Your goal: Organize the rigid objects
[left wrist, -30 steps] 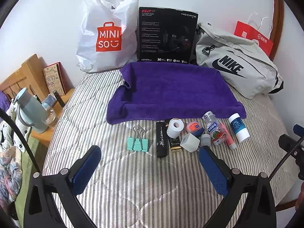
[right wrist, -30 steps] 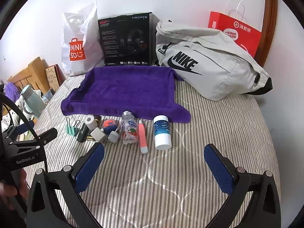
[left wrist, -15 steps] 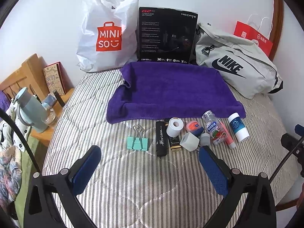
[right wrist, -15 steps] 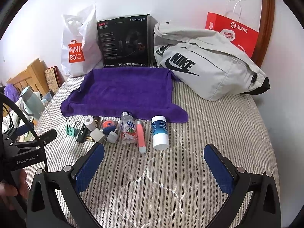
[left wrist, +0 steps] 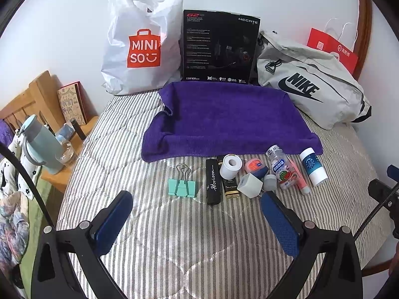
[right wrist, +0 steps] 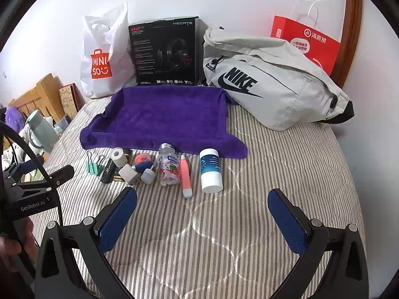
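Small items lined up in a row on striped bed (left wrist: pixel 159 226) just off near edge of purple towel (left wrist: pixel 229 117): teal binder clip (left wrist: pixel 181 186) at left end, apart from the rest; then black Horizon bar (left wrist: pixel 212 182), white tape roll (left wrist: pixel 230 166), white cube (left wrist: pixel 250 185), clear candy bottle (left wrist: pixel 281 170), pink tube (right wrist: pixel 186 175), blue-white bottle (right wrist: pixel 210 170) lying at right end with gap to the tube. Towel top bare, far edge against black HECATE box (left wrist: pixel 219 47); white Miniso bag (left wrist: pixel 142 42) left, grey Nike bag (right wrist: pixel 271 82) right. Left tongs (left wrist: pixel 197 220) released, spread wide, hovering above bare bedding short of the row. Right tongs (right wrist: pixel 202 219) likewise released, bare bedding between pads (right wrist: pixel 117 220). Bed's left edge drops to wooden nightstand (left wrist: pixel 62 182).
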Demonstrator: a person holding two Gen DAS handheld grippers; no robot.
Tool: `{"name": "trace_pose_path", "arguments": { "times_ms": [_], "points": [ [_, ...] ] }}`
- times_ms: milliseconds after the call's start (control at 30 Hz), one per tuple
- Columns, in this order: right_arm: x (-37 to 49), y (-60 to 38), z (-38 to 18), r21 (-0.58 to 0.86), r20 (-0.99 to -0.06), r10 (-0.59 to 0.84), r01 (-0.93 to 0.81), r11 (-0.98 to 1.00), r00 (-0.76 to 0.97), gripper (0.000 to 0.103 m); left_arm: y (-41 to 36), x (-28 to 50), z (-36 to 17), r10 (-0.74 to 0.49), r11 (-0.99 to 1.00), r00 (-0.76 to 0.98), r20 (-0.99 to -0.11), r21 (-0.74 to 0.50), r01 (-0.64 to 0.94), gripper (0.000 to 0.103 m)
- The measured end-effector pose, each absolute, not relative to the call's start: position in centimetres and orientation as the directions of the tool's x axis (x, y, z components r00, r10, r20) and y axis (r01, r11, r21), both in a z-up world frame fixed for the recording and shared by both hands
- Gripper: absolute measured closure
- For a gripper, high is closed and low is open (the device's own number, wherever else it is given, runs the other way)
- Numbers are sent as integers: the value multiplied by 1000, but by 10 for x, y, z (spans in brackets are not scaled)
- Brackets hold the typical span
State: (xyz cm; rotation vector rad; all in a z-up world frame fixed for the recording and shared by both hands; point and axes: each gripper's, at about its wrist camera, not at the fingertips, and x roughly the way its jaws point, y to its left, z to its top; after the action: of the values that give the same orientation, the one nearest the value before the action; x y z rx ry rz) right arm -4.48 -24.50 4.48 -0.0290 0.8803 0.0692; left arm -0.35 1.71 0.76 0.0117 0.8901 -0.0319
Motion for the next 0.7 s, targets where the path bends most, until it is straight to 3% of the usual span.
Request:
{"name": "trace_pose_path", "arguments": {
  "times_ms": [700],
  "points": [
    [-47,-245,44,10,-779,52,-70,998,625,0,17,-5,6,-32,999,629,-777,-6,43,0]
  ]
}}
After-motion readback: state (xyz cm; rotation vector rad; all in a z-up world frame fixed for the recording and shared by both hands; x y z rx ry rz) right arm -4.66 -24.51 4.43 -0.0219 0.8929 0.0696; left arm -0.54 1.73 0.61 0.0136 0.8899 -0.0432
